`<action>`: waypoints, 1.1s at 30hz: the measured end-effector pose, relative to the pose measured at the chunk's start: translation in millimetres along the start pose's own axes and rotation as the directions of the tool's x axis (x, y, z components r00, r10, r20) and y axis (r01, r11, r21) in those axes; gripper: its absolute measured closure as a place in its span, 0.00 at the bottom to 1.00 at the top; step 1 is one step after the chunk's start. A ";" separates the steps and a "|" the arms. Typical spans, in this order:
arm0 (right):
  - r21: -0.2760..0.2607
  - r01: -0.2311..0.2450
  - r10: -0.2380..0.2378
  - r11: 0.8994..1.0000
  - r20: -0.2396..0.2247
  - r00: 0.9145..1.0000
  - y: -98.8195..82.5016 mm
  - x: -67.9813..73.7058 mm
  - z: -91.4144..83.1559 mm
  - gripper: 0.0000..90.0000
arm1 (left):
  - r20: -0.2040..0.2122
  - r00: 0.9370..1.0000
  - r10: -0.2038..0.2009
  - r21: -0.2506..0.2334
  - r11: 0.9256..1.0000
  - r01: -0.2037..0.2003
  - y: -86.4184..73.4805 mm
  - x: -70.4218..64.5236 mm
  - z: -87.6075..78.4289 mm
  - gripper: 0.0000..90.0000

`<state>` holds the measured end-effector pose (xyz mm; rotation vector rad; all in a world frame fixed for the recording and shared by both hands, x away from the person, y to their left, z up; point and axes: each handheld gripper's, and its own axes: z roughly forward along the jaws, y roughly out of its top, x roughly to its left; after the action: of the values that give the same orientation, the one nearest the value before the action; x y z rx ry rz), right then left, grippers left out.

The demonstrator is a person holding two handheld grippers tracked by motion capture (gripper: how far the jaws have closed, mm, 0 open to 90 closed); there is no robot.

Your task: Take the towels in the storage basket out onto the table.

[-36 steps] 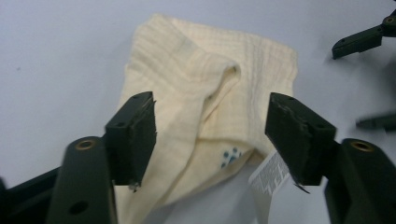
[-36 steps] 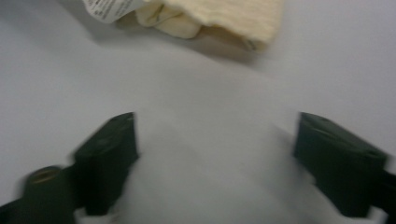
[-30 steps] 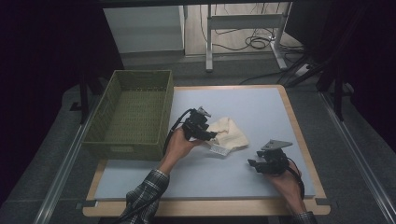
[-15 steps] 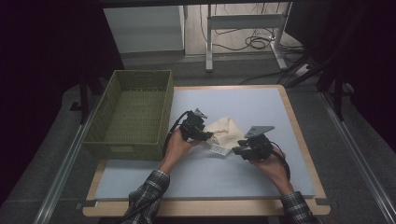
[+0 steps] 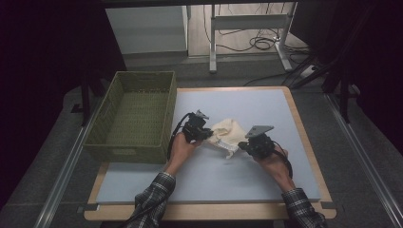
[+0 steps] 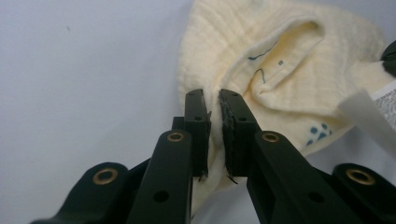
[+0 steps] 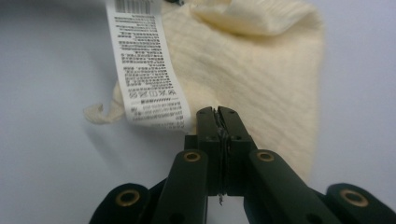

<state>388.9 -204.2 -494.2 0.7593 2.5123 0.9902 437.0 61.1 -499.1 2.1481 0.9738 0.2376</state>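
Note:
A crumpled cream cloth (image 5: 227, 132) lies on the blue mat (image 5: 247, 99) between my two grippers. My left gripper (image 5: 208, 135) is at the cloth's left edge; its jaws have just closed. In the left gripper view the left gripper (image 6: 214, 100) pinches a fold of the cloth (image 6: 280, 70). My right gripper (image 5: 241, 145) is at the cloth's right front corner and has also just closed. In the right gripper view the right gripper (image 7: 217, 112) is shut on the cloth's (image 7: 261, 60) near edge, next to a long white printed label (image 7: 147, 65).
A green mesh basket (image 5: 126, 154) stands at the mat's left edge, close to my left hand. The mat has a wooden border (image 5: 304, 142). Beyond the table are a desk frame (image 5: 247, 23) and cables on the floor.
My right gripper has moved left from the right front of the mat to the cloth's corner. The left gripper has stayed at the cloth's left edge.

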 end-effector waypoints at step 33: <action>0.008 -0.306 0.303 0.952 0.112 0.946 -4.1 -119.7 -25.5 0.86 | -0.150 0.987 -0.057 0.032 0.998 0.063 23.1 32.1 6.9 0.57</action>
<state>471.1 -290.5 -466.0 1.2044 2.3620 0.9825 475.5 70.2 -491.9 2.1550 1.1339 0.3571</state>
